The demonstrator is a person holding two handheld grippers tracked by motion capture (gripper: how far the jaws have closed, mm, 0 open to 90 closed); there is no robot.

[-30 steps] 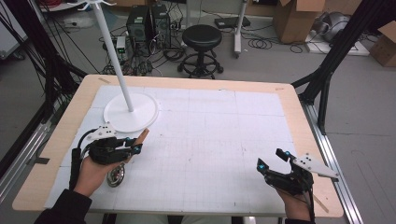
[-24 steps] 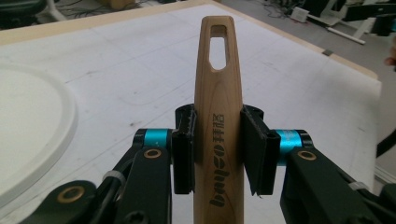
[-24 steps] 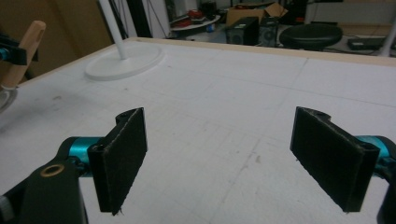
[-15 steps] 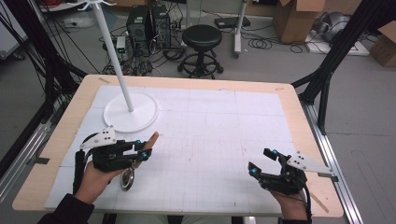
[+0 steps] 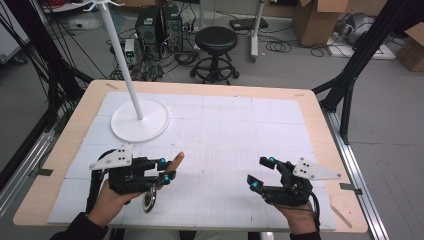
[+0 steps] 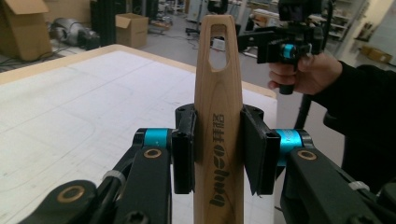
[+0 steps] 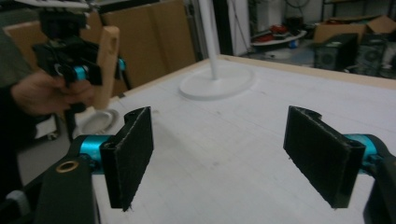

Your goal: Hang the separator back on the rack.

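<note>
Left gripper [image 5: 167,171] pinches the pale wooden handle [image 6: 218,116] of a round metal strainer [image 5: 149,200], lifted near the white round-based pole stand [image 5: 140,120], handle tip toward it. Right gripper [image 5: 261,172] sits well apart from that stand, jaws spread and just easing inward, nothing between them.

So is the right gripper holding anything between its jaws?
No, the right gripper has its black pads wide apart, and between them lies bare white table mat.
</note>
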